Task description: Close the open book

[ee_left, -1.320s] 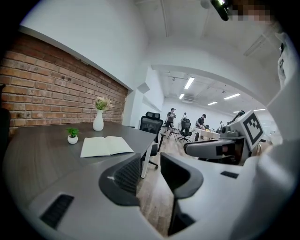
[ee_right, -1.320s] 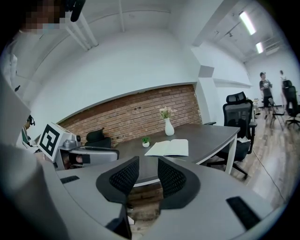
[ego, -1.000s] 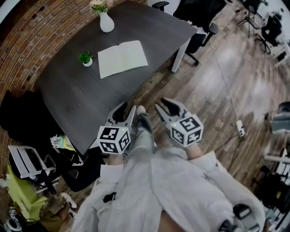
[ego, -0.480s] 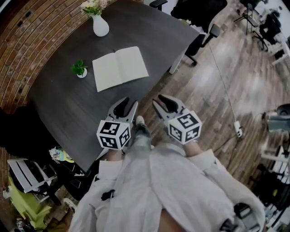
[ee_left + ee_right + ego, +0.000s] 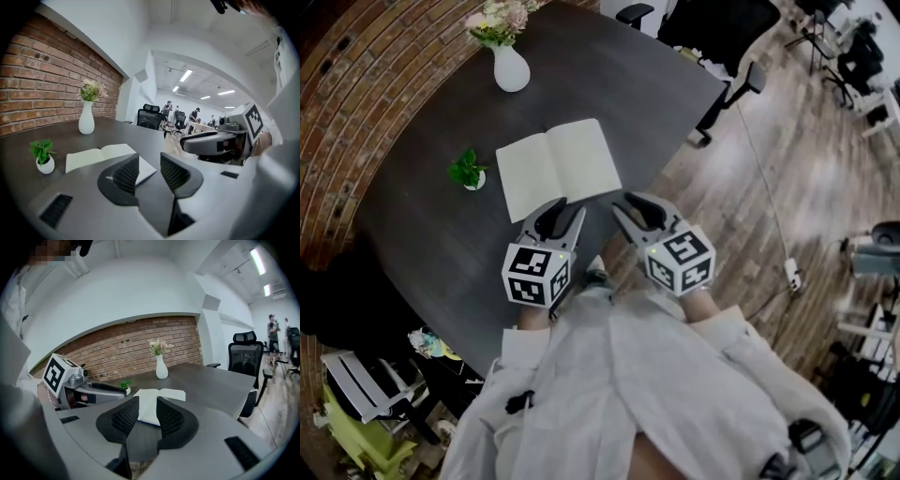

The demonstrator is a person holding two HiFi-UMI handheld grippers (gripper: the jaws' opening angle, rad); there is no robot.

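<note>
The open book [image 5: 558, 167] lies flat on the table [image 5: 431, 225]. Just short of the book, the left tongs [image 5: 559, 217] and right tongs [image 5: 630, 208] hover released, empty

Open book [image 5: 558, 167] on table [image 5: 441, 234]; potted plant [image 5: 469, 172] left of it, vase [image 5: 510, 67] behind.

We hold the left gripper [image 5: 560, 216] and right gripper [image 5: 636, 208] side by side, angled slightly down — both sets of jaws apart, nothing gripped.
</note>
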